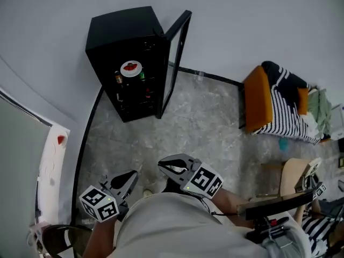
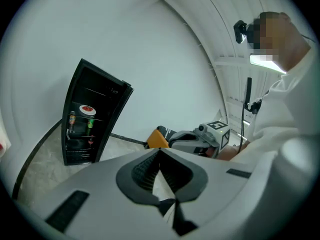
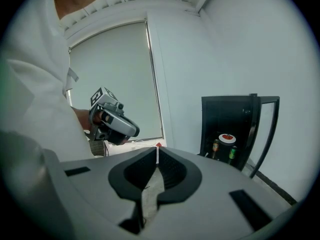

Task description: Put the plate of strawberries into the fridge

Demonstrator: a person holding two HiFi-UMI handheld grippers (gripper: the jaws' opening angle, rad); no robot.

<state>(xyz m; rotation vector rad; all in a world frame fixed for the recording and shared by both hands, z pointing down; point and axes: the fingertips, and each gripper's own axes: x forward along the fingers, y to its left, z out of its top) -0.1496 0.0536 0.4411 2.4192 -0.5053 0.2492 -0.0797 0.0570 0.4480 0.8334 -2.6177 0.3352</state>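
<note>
Grey stone-pattern floor (image 1: 204, 122), person standing well back from the black mini fridge (image 1: 123, 39). The fridge's glass door (image 1: 177, 58) is swung wide open. An orange seat (image 1: 257, 98) with a striped throw sits off to the right by the wall. Left gripper (image 2: 159, 150): jaws fully together, nothing in them, held low by the torso. Right gripper (image 3: 157, 150): jaws closed down to a hairline slit, also empty, just beside the left one. Plate of strawberries (image 1: 131, 68) is already inside the fridge on the top shelf. A brown bottle (image 1: 118, 79) and a green can (image 1: 142, 75) stand on the shelf below it.
</note>
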